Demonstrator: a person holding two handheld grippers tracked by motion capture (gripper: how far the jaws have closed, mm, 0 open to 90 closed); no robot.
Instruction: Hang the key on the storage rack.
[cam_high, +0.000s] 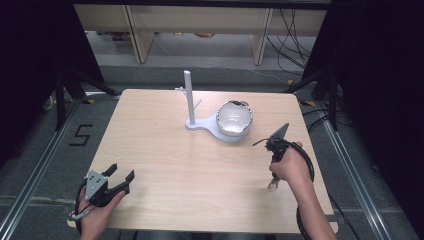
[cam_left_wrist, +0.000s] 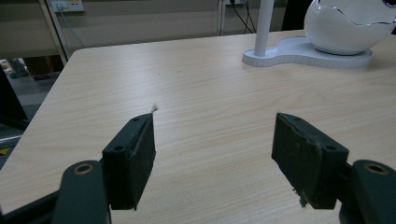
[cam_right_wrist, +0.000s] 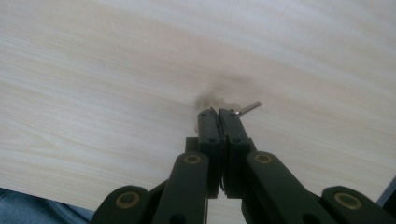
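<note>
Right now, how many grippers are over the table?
2: the left gripper, fingers apart, at the near left corner; the right gripper, shut on a small metal piece, near right.

Each gripper (cam_high: 120, 179) is built of black jaws with brass-coloured pivot screws; a grey three-cornered plate (cam_high: 94, 181) is carried.

Small metallic piece (cam_right_wrist: 247, 108), pinched at closed right tongs (cam_right_wrist: 218, 113) tips, above wooden table (cam_right_wrist: 116, 70)
</note>
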